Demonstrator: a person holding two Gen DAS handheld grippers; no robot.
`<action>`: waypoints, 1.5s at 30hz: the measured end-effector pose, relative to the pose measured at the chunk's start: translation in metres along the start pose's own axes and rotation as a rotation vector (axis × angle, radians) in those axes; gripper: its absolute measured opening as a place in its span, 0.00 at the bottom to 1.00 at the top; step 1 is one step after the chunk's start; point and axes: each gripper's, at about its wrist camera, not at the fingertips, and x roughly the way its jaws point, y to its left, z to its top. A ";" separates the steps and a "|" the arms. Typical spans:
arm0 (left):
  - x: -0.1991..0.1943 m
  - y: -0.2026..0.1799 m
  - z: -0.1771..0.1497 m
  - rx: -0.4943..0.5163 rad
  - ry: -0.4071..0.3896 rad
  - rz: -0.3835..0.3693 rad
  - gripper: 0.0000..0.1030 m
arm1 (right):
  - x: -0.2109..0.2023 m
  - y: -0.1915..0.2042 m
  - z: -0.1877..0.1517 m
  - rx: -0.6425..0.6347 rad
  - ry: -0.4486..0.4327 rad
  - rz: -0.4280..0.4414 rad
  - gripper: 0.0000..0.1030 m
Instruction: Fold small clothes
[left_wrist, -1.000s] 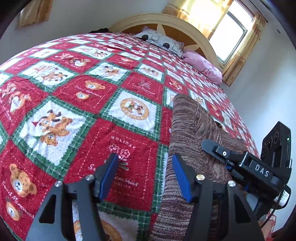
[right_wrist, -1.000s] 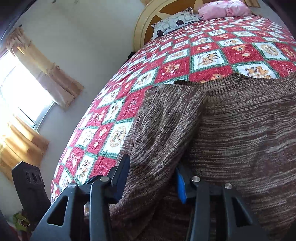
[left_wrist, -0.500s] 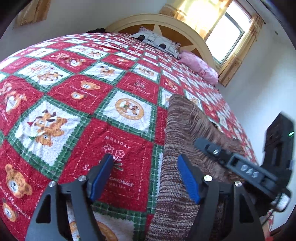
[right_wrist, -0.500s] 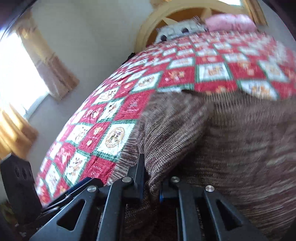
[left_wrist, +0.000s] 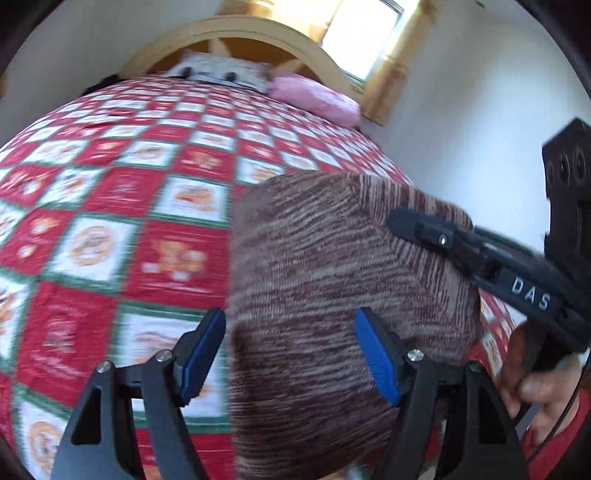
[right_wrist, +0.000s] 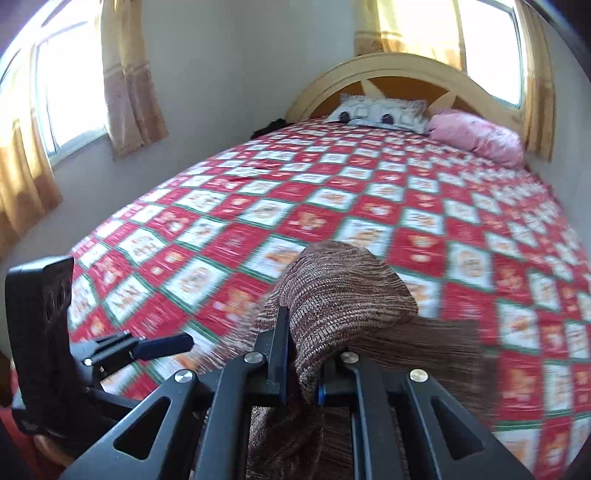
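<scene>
Right gripper now lifts a pinched fold of the knit; left waits open.

Left view: the left gripper (left_wrist: 290, 356) stays wide open, holding nothing, one blue pad over the quilt (left_wrist: 110, 229), the other over the brown knit (left_wrist: 325, 266). The knit, flat on the quilt a second ago, now bulges up toward the camera, drawn by the right gripper (left_wrist: 397, 223) at its far edge. Right view: the right gripper (right_wrist: 301, 369), open a second ago, is clamped on a bunched fold of the knit (right_wrist: 343, 295) and has raised it off the quilt (right_wrist: 406, 221), toward the headboard (right_wrist: 399, 70). The fold-over looks begun, not yet laid.
</scene>
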 end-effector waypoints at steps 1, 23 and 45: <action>0.006 -0.009 -0.001 0.022 0.009 0.005 0.73 | -0.002 -0.014 -0.008 0.003 0.013 -0.021 0.10; 0.013 -0.035 -0.024 0.085 0.057 -0.033 0.74 | 0.029 -0.165 -0.088 0.785 0.016 0.373 0.64; 0.050 -0.084 -0.027 0.294 0.065 0.073 0.94 | 0.049 -0.170 -0.053 0.330 0.014 -0.090 0.06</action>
